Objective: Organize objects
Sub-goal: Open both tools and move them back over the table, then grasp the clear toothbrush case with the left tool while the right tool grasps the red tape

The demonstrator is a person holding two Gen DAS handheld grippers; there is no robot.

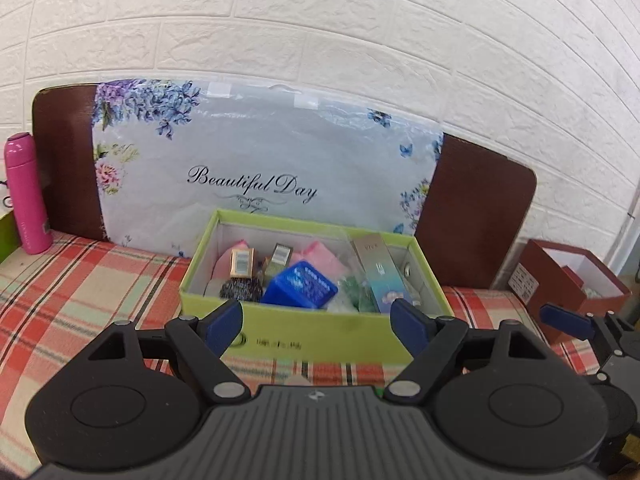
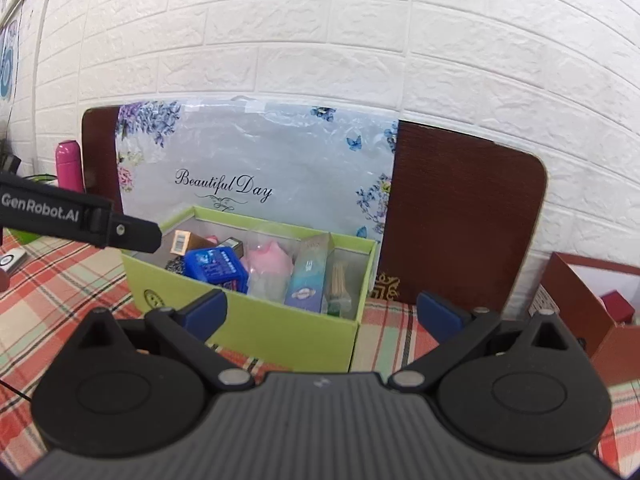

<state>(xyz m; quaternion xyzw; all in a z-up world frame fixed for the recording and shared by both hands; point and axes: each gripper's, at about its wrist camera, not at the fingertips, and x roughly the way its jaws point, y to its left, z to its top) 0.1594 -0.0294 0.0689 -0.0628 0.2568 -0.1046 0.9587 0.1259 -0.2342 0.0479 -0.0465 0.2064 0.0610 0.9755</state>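
Note:
An open green box (image 1: pixel 316 342) stands on the plaid cloth, packed with small items. Among them are a blue case (image 1: pixel 300 286), a pink pouch (image 1: pixel 320 258), a tall teal carton (image 1: pixel 380 274), a gold carton (image 1: pixel 242 262) and a dark scrubber (image 1: pixel 240 291). My left gripper (image 1: pixel 318 324) is open and empty, just in front of the box's front wall. My right gripper (image 2: pixel 323 312) is also wide open and empty, before the box's (image 2: pixel 280 332) right corner. The right wrist view also shows the blue case (image 2: pixel 216 268), the carton (image 2: pixel 310 276) and a pack of toothpicks (image 2: pixel 338 284).
A floral "Beautiful Day" bag (image 1: pixel 260 160) leans on a brown board (image 1: pixel 480 220) against the white brick wall behind the box. A pink bottle (image 1: pixel 26 196) stands at far left. A red-brown open box (image 2: pixel 580 308) sits to the right. The left gripper's body (image 2: pixel 80 216) crosses the right view's left edge.

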